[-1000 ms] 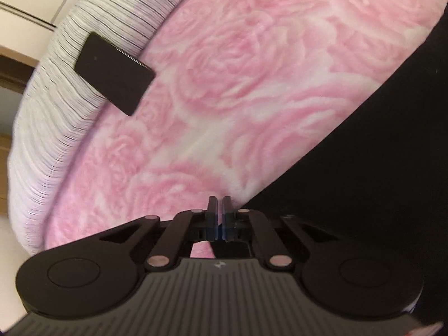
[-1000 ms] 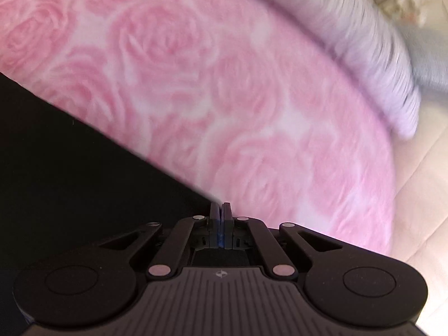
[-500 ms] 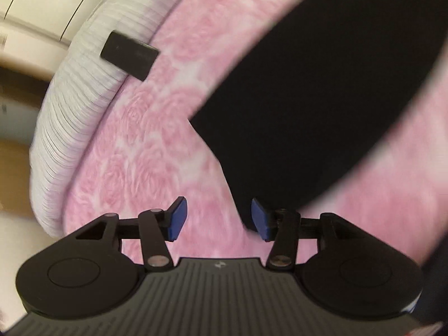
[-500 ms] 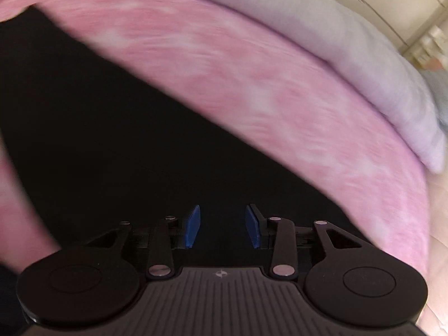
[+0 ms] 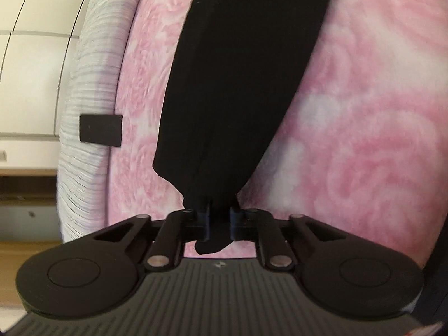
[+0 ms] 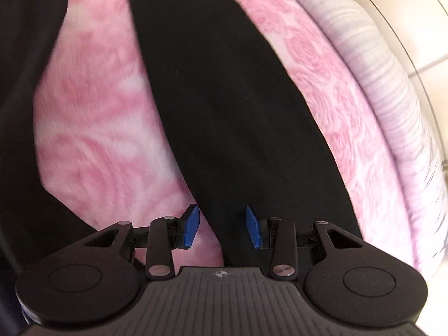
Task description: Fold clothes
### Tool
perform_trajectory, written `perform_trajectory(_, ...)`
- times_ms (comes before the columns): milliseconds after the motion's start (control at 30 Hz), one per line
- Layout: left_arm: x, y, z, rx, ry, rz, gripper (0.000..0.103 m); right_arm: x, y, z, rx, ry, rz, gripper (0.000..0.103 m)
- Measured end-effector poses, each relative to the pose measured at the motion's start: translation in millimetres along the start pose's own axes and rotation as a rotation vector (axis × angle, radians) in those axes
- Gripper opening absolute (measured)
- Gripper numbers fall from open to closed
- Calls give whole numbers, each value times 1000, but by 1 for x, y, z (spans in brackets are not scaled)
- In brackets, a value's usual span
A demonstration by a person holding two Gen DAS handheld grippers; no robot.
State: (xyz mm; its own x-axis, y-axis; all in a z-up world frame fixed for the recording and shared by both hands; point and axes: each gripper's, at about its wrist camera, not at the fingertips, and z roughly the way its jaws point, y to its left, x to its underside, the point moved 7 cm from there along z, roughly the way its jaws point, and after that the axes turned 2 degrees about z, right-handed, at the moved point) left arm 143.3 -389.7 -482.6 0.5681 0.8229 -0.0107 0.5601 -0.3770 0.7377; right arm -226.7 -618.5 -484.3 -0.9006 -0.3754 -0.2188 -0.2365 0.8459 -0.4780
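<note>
A black garment [image 5: 238, 84] lies as a long strip on a pink rose-patterned blanket [image 5: 364, 140]. My left gripper [image 5: 219, 215] is closing on the strip's near end; the pads pinch the bunched cloth, and a tip of it sticks out behind them. In the right wrist view another strip of the black garment [image 6: 224, 112] runs from the top down between the blue pads [image 6: 191, 226] of my right gripper [image 6: 222, 224]. That gripper stands open just above the cloth, pads apart from it. More black cloth [image 6: 16, 112] fills the left edge.
White striped bedding [image 5: 89, 84] borders the blanket [image 6: 98, 140] along its far side, also in the right wrist view as bedding [image 6: 392, 84]. A small black rectangular object [image 5: 100, 130] lies on the bedding's edge. Pale panelled cupboards [image 5: 28, 84] stand beyond.
Both grippers swung across the blanket onto the black garment and rolled. The left one opened, then shut on the strip's end. The right one opened and stays open.
</note>
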Motion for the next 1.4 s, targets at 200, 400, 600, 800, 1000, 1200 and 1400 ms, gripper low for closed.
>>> perform_trajectory(200, 16, 13, -17, 93, 23, -132, 12, 2, -8, -8, 6, 29, 84, 11)
perform_trajectory(400, 54, 7, -46, 143, 145, -286, 28, 11, -9, -55, -33, 41, 257, 42)
perform_trajectory(600, 80, -19, -122, 261, 190, -624, 51, 53, 14, -105, -84, 109, 454, 52)
perform_trajectory(800, 42, -83, -194, 326, 102, -546, 62, 108, 25, -130, -105, 204, 572, 54)
perform_trajectory(1000, 38, -74, -184, 333, 130, -680, 62, 129, 12, -129, -109, 198, 647, 54)
perform_trajectory(1200, 66, -33, -161, 362, 142, -869, 61, 109, 17, -139, -159, 70, 601, 55)
perform_trajectory(1400, 57, -24, -132, 411, 54, -678, 53, 58, 41, -127, -257, -41, 446, 55)
